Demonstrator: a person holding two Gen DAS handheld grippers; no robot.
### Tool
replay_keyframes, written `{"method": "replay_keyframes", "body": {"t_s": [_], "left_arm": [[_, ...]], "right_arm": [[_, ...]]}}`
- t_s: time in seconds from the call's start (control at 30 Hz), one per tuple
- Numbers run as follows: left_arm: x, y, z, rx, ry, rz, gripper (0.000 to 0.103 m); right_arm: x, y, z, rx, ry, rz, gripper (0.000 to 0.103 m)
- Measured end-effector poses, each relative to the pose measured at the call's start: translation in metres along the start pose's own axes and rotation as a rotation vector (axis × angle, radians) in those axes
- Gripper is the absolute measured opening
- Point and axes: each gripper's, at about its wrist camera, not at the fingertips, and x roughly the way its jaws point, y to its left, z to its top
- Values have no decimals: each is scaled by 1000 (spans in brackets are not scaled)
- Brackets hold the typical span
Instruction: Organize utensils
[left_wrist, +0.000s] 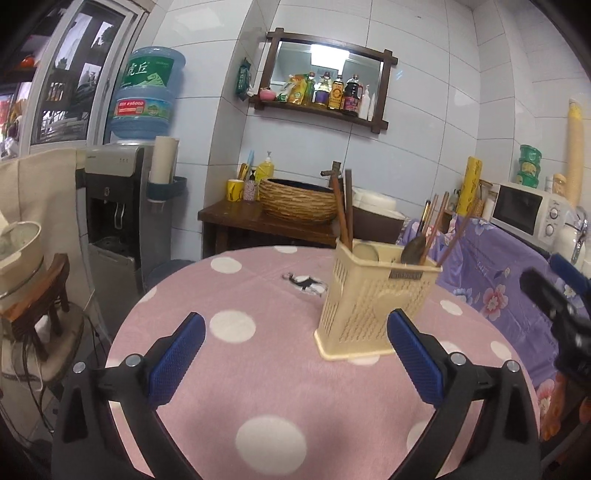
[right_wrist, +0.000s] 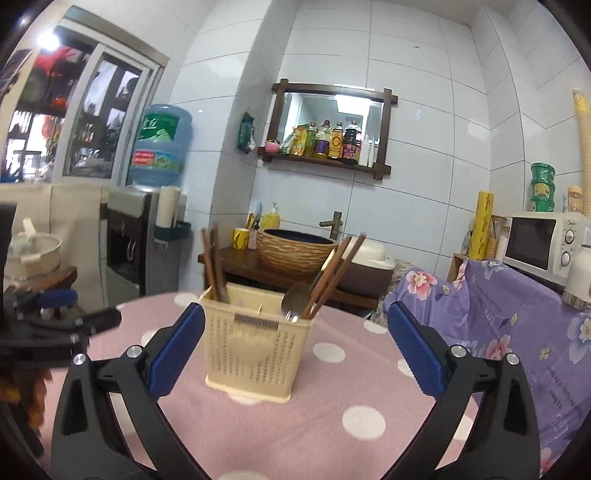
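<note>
Left gripper (left_wrist: 295, 334) jaws wide apart, nothing between the blue pads (left_wrist: 177, 354), just pink tablecloth (left_wrist: 258, 387) with white dots under them; right gripper (right_wrist: 295, 328) same, jaws spread full and gripping nothing, its left pad (right_wrist: 177, 347) just beside the holder's left wall but no clear contact. Task item: cream utensil holder (right_wrist: 255, 347), perforated plastic, standing upright on the round table, at 12 o'clock dead ahead between the jaws in the right wrist view, at 1 o'clock just past the right pad in the left wrist view (left_wrist: 369, 306). Left compartment holds dark brown chopsticks (right_wrist: 212, 262) standing near upright; right compartment holds a metal spoon (right_wrist: 293, 299) bowl-up plus more chopsticks (right_wrist: 332, 273) leaning toward 1 o'clock. Other gripper shows blurred at the frame edge in each view, 3 o'clock in the left view (left_wrist: 554, 306), 9 o'clock in the right view (right_wrist: 55, 325). Beyond the table at 3 o'clock: purple floral cover (right_wrist: 517, 332), white microwave (right_wrist: 543, 243) on it. At 12 o'clock behind the holder: woven basket basin (right_wrist: 295, 251) on a dark wood stand, brass tap behind it. At 10 o'clock: water dispenser (left_wrist: 114, 206) with blue jug (left_wrist: 147, 92). Far wall, 12 o'clock high: framed mirror shelf (right_wrist: 332, 129) with sauce bottles
</note>
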Motion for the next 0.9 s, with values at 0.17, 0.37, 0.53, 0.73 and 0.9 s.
{"method": "replay_keyframes", "body": {"t_s": [0.17, 0.37, 0.53, 0.73, 0.9], "left_arm": [[-26, 10, -28, -31, -21, 58, 98], [-67, 2, -51, -1, -60, 58, 98], [-106, -12, -71, 22, -106, 84, 98], [-137, -23, -88, 54, -131, 108, 98], [-148, -22, -92, 57, -153, 119, 98]], "right_arm": [[-30, -4, -49, 48, 82, -13, 98], [-79, -13, -88, 171, 134, -14, 98], [-125, -6, -103, 186, 97, -62, 98], [-164, 12, -115, 194, 96, -66, 98], [-176, 19, -113, 187, 90, -32, 98]]}}
